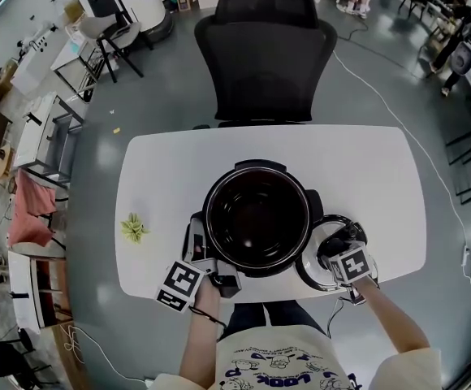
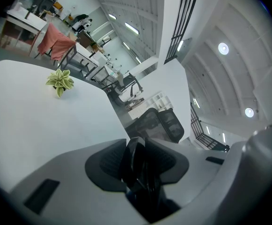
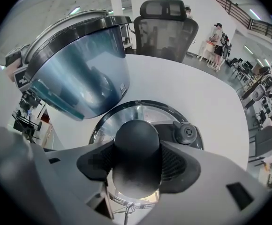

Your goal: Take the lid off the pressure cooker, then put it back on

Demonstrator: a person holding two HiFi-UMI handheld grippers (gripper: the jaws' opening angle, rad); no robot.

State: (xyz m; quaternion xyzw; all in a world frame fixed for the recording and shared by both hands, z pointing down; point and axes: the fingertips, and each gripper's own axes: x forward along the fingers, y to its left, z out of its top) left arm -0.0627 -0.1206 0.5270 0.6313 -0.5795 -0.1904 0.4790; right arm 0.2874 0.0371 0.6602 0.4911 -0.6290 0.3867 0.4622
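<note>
The pressure cooker stands open in the middle of the white table, its dark pot bare. Its round steel lid lies level just right of it, near the table's front edge; whether it touches the table I cannot tell. My right gripper points steeply down, shut on the lid's black knob, with the steam valve beside it. The cooker's wall rises to the left of the lid. My left gripper is shut on the cooker's black side handle.
A small green plant sits on the table's left part, also seen from the left gripper. A black office chair stands behind the table's far edge. Desks and chairs ring the room.
</note>
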